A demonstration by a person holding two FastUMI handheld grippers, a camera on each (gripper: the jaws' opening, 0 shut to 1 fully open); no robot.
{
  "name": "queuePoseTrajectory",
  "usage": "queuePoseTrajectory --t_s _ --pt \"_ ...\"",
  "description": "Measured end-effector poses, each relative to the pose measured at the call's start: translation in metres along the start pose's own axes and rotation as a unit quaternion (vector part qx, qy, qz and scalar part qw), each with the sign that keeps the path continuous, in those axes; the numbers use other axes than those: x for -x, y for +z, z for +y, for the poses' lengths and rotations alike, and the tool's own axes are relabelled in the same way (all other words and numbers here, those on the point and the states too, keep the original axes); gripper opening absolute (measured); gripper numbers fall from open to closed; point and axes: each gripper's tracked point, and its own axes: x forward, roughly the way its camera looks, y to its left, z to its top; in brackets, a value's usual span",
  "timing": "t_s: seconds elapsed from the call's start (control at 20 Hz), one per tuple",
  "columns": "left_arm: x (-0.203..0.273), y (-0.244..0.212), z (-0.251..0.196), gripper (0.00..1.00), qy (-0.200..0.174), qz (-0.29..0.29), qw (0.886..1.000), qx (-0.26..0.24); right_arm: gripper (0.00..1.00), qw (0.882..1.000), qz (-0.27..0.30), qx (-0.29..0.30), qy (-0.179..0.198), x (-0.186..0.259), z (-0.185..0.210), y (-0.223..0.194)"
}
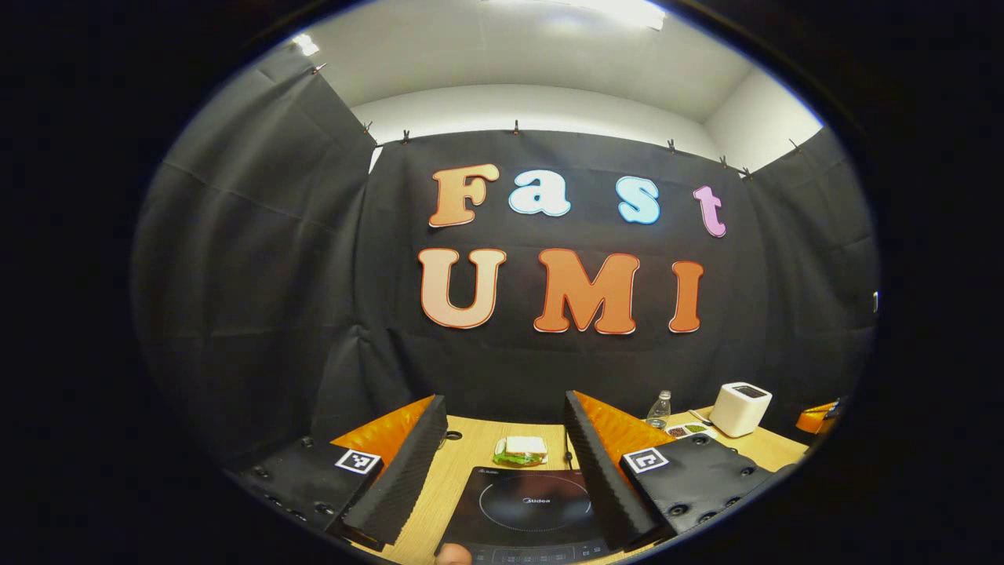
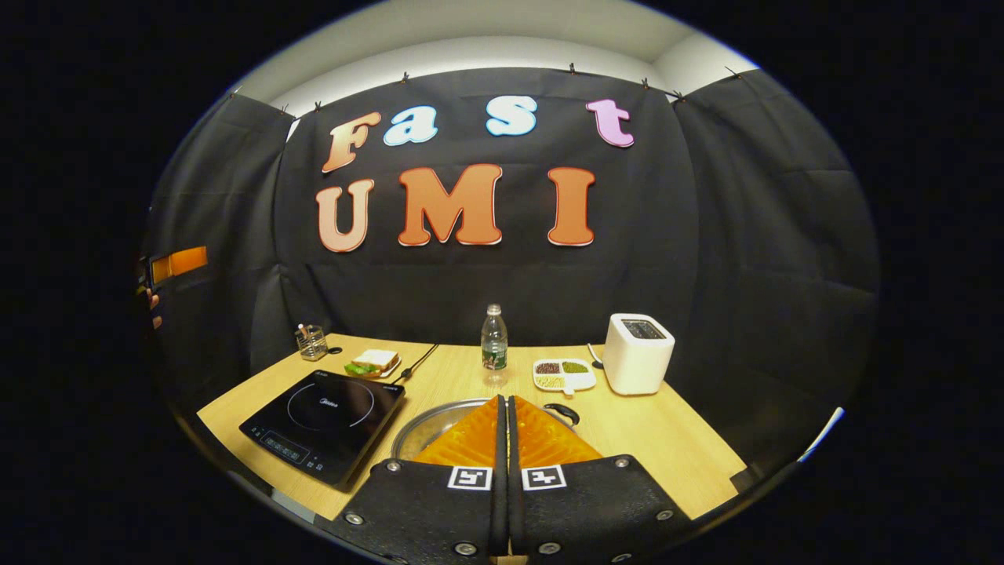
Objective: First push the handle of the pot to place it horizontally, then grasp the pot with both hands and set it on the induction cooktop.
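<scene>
Wooden table (image 2: 643, 439): pot (image 2: 439, 428) sits just right of the induction cooktop (image 2: 325, 420), handle (image 2: 563, 411) not yet pushed; right claw (image 2: 503, 408) clenched empty above it, presumably for pushing; left claw (image 1: 506, 447) released over the cooktop.

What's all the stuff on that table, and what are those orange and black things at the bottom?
Table: one, light wood, under everything.
Induction cooktop: one, black, left side of the table.
Pot: one, silver with a dark handle, just beyond the right hand-held gripper.
Sandwich: one, bread with green filling, behind the cooktop.
Small holder: one, clear, far left corner.
Water bottle: one, clear, back centre.
Divided dish: one, white, holding dark, green and pale bits, beside the toaster.
Toaster: one, white, back right.
Left hand-held gripper: orange and black fingers spread apart, above the cooktop.
Right hand-held gripper: orange and black fingers closed together, empty.
</scene>
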Motion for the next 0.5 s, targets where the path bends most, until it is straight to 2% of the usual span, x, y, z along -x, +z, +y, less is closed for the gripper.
queuePoseTrajectory --t_s 0.5 --pt "-0.001 -0.014 0.006 0.97 0.004 0.013 1.000 0.004 0.00 0.992 0.111 0.017 0.061 0.000 0.046 -0.104"
